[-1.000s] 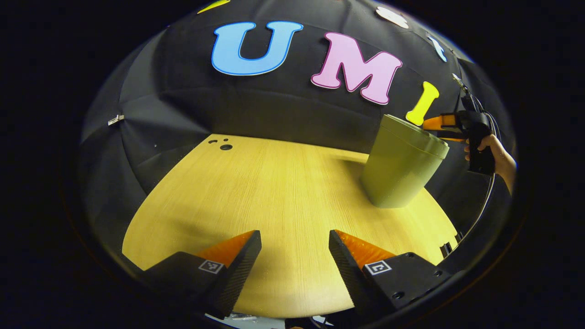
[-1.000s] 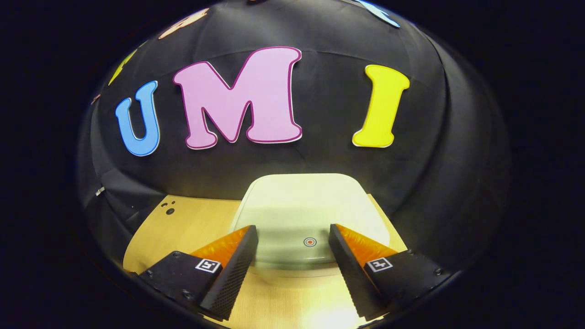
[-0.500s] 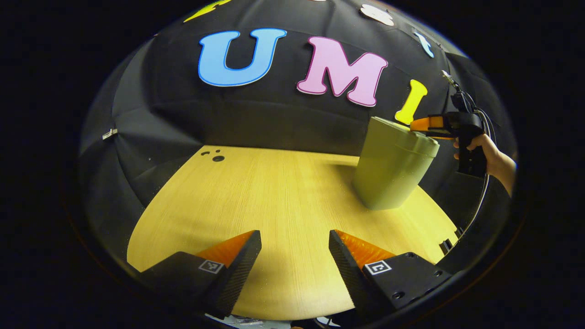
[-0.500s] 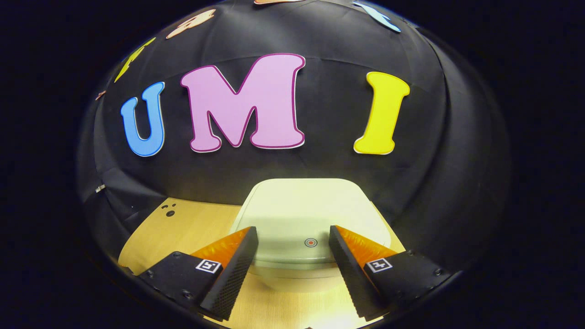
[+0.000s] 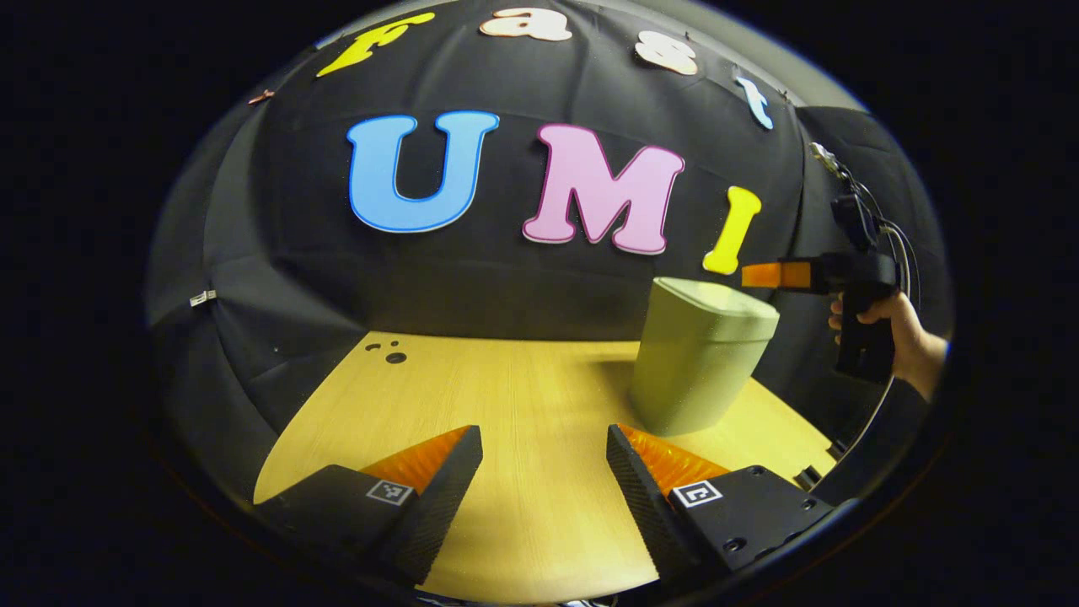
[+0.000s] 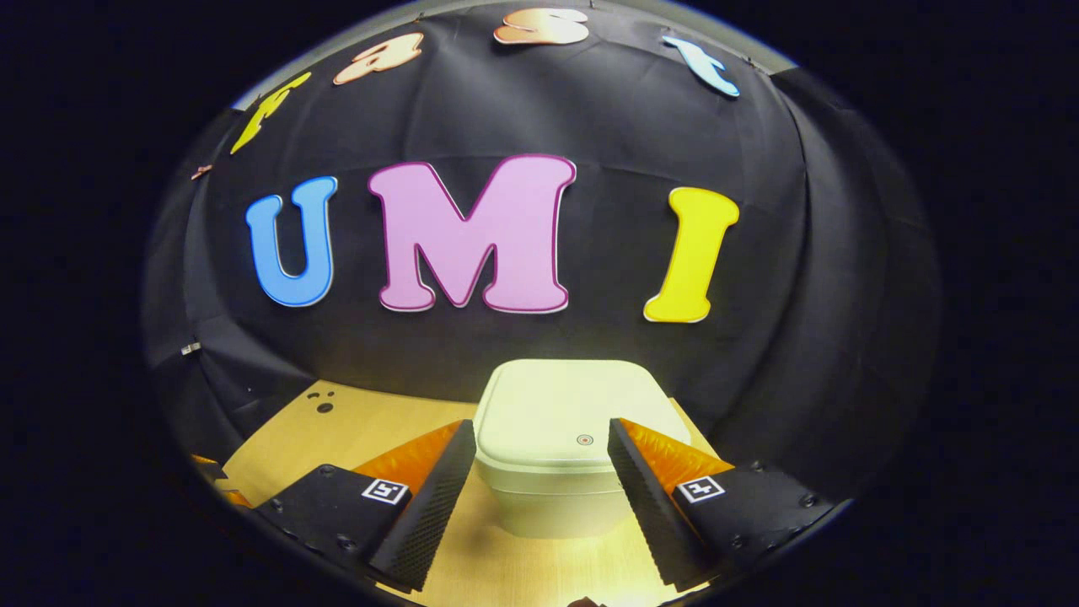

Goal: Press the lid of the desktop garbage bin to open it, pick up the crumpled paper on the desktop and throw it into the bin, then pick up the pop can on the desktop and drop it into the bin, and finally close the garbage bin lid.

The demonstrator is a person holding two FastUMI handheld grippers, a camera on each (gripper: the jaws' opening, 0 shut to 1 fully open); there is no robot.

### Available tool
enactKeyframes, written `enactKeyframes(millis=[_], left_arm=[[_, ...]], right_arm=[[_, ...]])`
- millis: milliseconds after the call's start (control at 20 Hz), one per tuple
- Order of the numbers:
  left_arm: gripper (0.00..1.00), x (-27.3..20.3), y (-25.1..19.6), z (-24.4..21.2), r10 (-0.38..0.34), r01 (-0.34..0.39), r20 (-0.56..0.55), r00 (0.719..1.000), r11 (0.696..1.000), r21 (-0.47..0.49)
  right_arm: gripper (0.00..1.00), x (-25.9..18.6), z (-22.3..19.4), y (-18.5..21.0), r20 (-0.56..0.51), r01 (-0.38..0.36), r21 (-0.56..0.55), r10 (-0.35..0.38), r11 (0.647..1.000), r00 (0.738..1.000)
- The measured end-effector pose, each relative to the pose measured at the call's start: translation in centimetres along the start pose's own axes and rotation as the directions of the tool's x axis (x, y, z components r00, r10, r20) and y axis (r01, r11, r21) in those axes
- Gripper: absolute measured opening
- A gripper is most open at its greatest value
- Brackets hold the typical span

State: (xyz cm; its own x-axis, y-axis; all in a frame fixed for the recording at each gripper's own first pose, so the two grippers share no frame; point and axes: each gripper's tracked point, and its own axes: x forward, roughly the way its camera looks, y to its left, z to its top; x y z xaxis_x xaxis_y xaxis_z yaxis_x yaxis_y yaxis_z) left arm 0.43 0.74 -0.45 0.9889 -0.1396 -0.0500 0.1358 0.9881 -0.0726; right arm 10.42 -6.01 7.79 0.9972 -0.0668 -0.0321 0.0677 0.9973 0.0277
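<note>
- In the left gripper view the left gripper [image 5: 544, 472] hangs over the pale wooden desk [image 5: 506, 396] with its jaws released, a wide gap between them and nothing in it.
- The green garbage bin [image 5: 695, 367] stands upright on the desk at about 2 o'clock from that gripper, near the desk's far right side, its lid [image 5: 716, 297] closed and lying flat on the rim.
- At 3 o'clock from the bin's top, the right gripper [image 5: 759, 275] is held level by a hand [image 5: 889, 324]; its tips are just beside the lid's right edge, apart from it.
- In the right gripper view the right gripper [image 6: 539, 472] has its jaws released, framing the bin [image 6: 560, 497], which sits at 12 o'clock just beyond the tips.
- The lid [image 6: 573, 409] is shut; a small round red mark [image 6: 584, 439] sits near its front edge.
- Small dark holes [image 6: 323, 403] mark the desk [image 6: 371, 421] at about 10 o'clock.
</note>
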Motion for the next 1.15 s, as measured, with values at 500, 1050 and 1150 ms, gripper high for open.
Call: enactKeyframes(millis=[500,1050,1150], left_arm=[[0.96,-2.0,-0.4,-0.1,0.006,-0.01,0.069,0.998,0.999,0.05],[0.95,-2.1,0.2,-2.9,0.003,-0.004,0.002,1.0,0.998,0.07],[0.96,-2.2,0.2,-3.0,0.002,-0.002,0.004,1.0,0.998,0.06]], right_arm=[[0.99,-8.0,-7.1,7.1,-0.027,-0.094,0.068,0.096,0.993,0.995],[0.99,-9.6,-13.0,10.3,-0.151,-0.137,0.055,0.144,0.989,0.978],[0.99,-9.8,-13.4,10.7,-0.165,-0.142,0.058,0.15,0.988,0.975]])
